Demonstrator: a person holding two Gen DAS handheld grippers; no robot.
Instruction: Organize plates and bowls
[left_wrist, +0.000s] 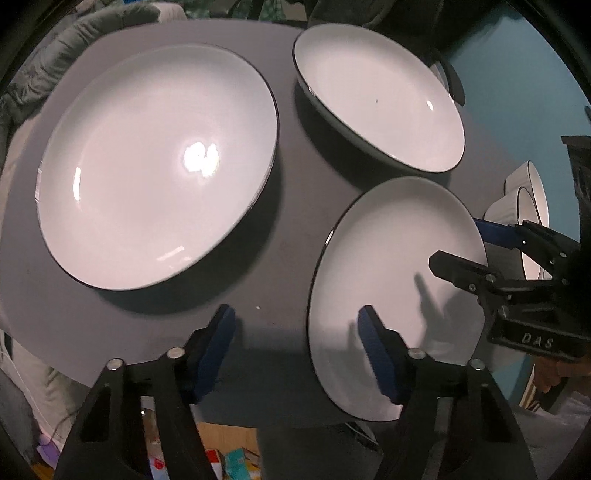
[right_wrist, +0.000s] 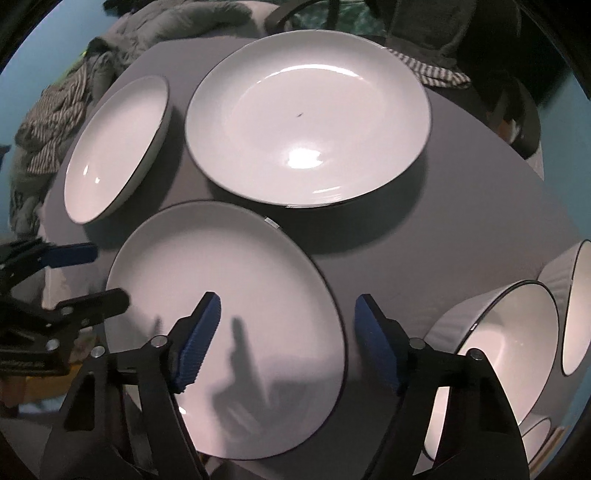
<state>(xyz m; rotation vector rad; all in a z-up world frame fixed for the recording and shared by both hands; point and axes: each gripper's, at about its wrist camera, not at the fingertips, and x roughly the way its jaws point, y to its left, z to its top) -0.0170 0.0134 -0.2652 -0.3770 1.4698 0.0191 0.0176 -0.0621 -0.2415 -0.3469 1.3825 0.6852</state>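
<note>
My left gripper (left_wrist: 297, 325) and right gripper (right_wrist: 286, 314) stand half open, holding nothing, astride opposite rims of the near plate (right_wrist: 225, 328). If the pads close unevenly, it may tip against the bowls (right_wrist: 495, 365) beside.

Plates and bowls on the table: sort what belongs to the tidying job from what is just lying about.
Job:
- near plate
- large plate
- deep plate
- ribbed bowls

Lying about:
- striped cloth
- grey padded jacket
- boxes on the floor
</note>
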